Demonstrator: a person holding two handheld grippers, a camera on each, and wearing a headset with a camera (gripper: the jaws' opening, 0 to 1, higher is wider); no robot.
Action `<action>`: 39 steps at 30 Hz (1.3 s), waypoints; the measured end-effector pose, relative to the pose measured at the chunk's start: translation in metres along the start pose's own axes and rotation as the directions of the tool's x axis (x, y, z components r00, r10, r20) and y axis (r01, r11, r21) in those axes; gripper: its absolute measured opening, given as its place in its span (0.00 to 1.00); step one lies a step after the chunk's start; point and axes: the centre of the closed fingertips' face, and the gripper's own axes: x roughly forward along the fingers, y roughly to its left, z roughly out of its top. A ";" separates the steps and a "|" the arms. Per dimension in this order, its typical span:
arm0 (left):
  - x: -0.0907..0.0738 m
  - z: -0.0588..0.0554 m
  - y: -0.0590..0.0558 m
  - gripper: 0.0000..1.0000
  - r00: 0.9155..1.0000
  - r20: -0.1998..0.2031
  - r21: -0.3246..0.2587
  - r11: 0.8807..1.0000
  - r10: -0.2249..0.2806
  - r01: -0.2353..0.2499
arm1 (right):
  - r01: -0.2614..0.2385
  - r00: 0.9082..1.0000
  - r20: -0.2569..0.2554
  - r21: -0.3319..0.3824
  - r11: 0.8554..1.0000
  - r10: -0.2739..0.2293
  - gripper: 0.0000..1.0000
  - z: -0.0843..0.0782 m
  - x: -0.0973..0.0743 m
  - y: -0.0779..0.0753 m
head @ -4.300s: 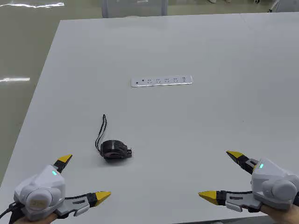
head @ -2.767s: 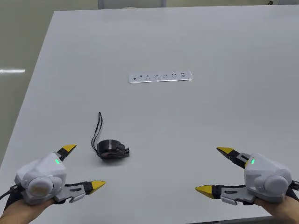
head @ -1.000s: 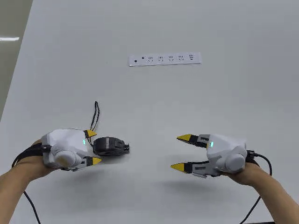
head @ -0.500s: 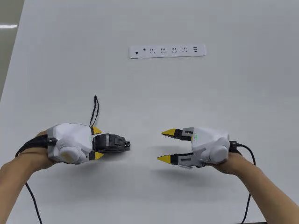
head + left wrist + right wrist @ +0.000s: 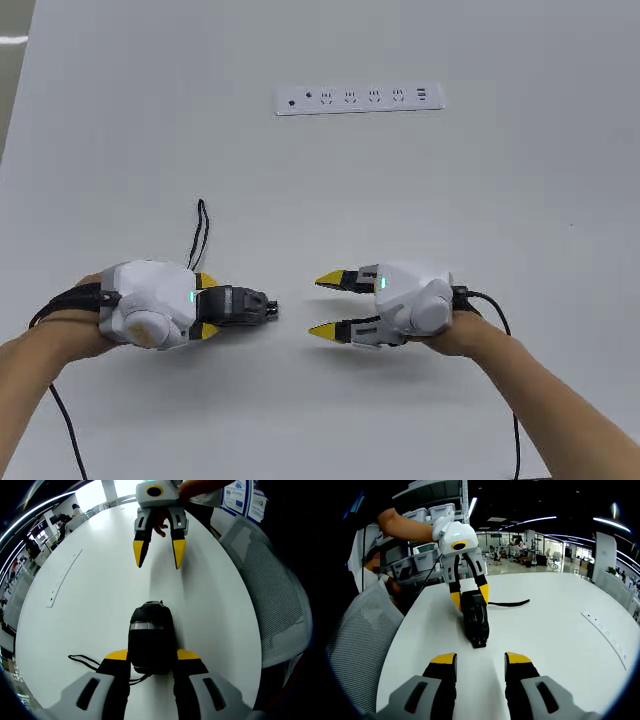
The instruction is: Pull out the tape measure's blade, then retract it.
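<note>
The black tape measure (image 5: 243, 304) lies on the white table (image 5: 480, 180), its blade end pointing right, with its black wrist strap (image 5: 197, 235) trailing behind. My left gripper (image 5: 205, 305) is shut on the rear of the case; in the left gripper view the yellow tips flank the tape measure (image 5: 150, 637). My right gripper (image 5: 322, 305) stands open, facing the blade end, a short gap away. In the right gripper view the tape measure (image 5: 475, 617) sits ahead of my right gripper (image 5: 481, 658), and the left gripper (image 5: 470, 597) holds it from behind. The right gripper (image 5: 157, 555) faces the left one.
A white power strip (image 5: 358, 97) lies flat farther back on the table. A grey mesh chair (image 5: 270, 595) stands beside the table edge. The gripper cables hang off the near edge.
My left gripper slid forward over the tape measure and shut on its case. My right gripper moved left toward the blade end, still open.
</note>
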 end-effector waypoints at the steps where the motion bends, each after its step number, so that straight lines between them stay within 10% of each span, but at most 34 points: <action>1: 0.001 0.000 0.000 0.29 1.000 0.002 0.001 1.000 -0.002 0.002 | -0.005 1.000 0.001 0.001 1.000 0.005 0.37 0.000 0.002 0.000; 39: 0.015 -0.006 -0.001 0.30 0.997 0.027 -0.009 0.997 -0.076 0.076 | -0.107 0.994 -0.021 -0.026 0.994 0.106 0.26 -0.008 0.053 0.002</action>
